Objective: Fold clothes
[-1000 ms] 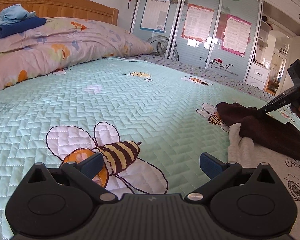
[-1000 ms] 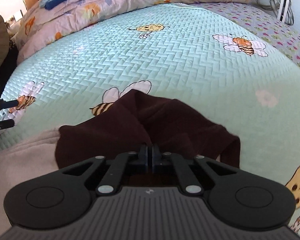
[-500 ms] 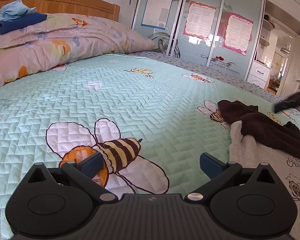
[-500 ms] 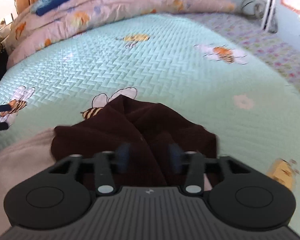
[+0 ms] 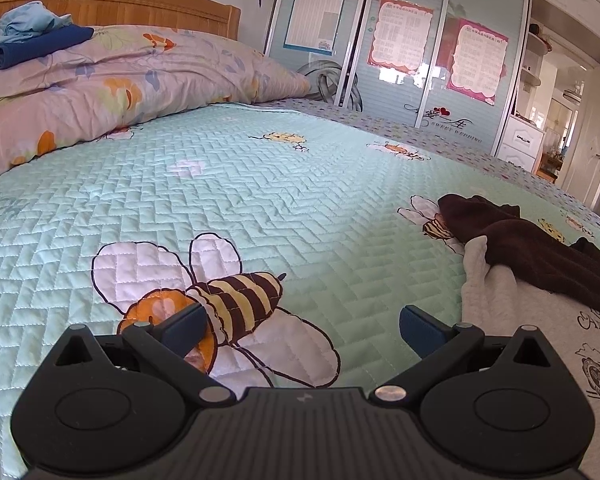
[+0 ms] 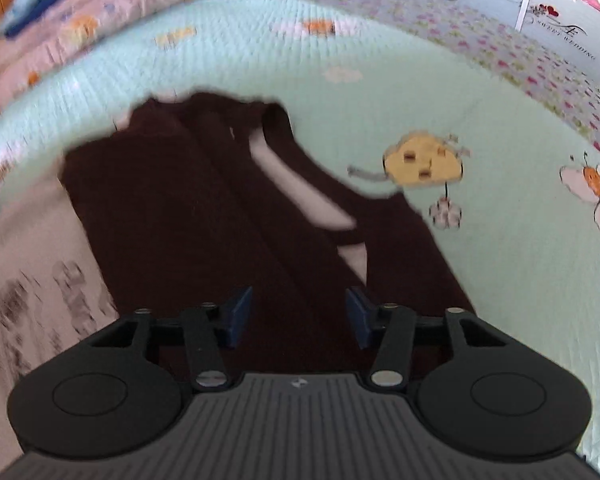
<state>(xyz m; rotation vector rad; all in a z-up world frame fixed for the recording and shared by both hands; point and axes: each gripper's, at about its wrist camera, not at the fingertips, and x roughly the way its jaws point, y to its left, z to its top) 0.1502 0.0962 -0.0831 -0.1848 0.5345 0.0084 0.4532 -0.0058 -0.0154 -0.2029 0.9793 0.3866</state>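
A dark brown garment (image 6: 180,208) lies crumpled lengthwise on the mint bee-print bedspread (image 6: 500,280), partly over a pale grey printed garment (image 6: 32,280). My right gripper (image 6: 299,312) hovers over the brown garment's near end. Its jaws are apart and closing, and no cloth is pinched between the pads. In the left wrist view the brown garment (image 5: 540,248) lies at the right on the grey printed garment (image 5: 540,344). My left gripper (image 5: 300,328) stands wide open over a large bee print, holding nothing, to the left of both garments.
A floral duvet (image 5: 120,92) lies piled against the wooden headboard (image 5: 120,4), with folded blue clothes (image 5: 40,40) on top. Sliding wardrobe doors (image 5: 400,40) stand beyond the bed's far side. Bare bedspread (image 5: 260,184) stretches between the duvet and the garments.
My right gripper went from shut on the brown garment to open, then moved sideways along it and left the left wrist view. The left gripper stayed put.
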